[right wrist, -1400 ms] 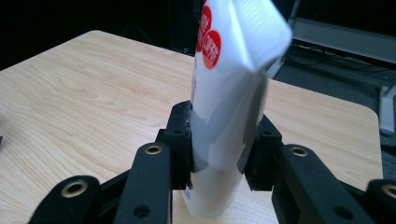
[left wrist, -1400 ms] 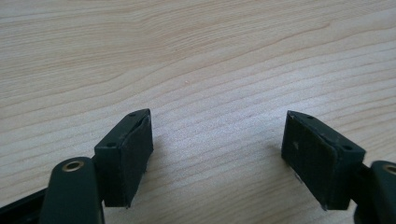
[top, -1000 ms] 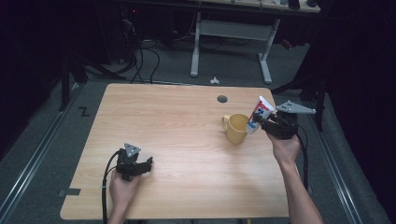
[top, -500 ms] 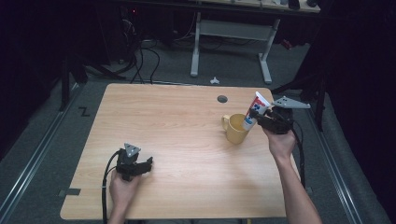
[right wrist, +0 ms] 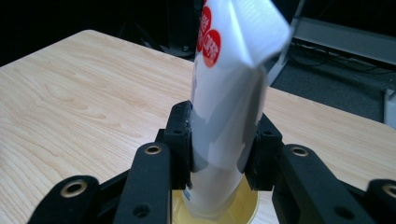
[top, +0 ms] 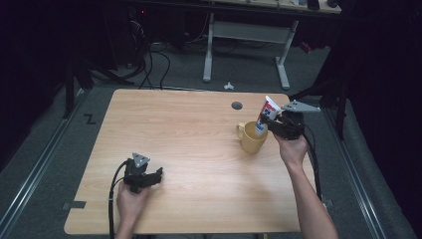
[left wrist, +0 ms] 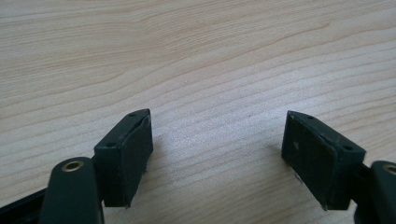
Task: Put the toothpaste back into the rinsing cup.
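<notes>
Now the right gripper [right wrist: 224,158] clamps a white tube [right wrist: 229,116], whose lower end sits in the yellow mug [top: 250,139] directly below its jaws; the left gripper [left wrist: 217,154] rests released.

Black fingers [left wrist: 126,158], brass-ringed screw holes, grey three-cornered plates.

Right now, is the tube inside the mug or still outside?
Partly inside: the tube's lower end dips below the mug rim, with the right gripper clamping it.

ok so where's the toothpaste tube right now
In the high view the toothpaste tube is at the table's right side, clamped in the right gripper, its lower end dipping into the yellow mug.
</notes>
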Motion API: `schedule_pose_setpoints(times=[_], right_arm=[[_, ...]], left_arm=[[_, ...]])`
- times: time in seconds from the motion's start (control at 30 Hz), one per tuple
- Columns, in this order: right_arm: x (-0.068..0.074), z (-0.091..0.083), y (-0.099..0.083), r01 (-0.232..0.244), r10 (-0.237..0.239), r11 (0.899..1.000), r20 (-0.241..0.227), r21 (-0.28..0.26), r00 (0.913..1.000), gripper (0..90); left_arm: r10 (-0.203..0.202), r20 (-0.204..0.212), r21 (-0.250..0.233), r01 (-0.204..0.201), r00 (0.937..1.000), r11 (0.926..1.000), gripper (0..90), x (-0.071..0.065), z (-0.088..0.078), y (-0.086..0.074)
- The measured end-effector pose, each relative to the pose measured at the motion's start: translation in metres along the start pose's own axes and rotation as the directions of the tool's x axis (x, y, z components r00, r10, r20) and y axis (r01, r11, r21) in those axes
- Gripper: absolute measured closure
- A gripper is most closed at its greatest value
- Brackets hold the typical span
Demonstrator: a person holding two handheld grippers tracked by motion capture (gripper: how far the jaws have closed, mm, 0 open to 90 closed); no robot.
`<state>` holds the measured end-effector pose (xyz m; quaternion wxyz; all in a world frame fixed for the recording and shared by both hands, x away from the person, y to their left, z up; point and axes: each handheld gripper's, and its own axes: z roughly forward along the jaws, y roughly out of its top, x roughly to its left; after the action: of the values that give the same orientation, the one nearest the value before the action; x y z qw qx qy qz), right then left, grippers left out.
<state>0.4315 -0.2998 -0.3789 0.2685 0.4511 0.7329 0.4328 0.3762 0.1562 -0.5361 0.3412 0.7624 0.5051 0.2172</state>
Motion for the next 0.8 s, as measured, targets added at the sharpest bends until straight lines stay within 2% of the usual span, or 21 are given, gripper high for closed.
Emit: schedule_pose_setpoints(times=[0.67,0.8], right_arm=[[-0.001,0.016,-0.005,-0.01,0.01,0.999,0.006,0.034,0.9999,67.0],[0.001,0.018,-0.006,0.009,-0.01,0.999,0.018,0.048,0.9998,67.0]], left_arm=[[0.0,0.0,0.0,0.0,1.0,1.0,25.1,0.0,0.0,0.0],[0.0,0.0,0.0,0.0,1.0,1.0,25.1,0.0,0.0,0.0]])
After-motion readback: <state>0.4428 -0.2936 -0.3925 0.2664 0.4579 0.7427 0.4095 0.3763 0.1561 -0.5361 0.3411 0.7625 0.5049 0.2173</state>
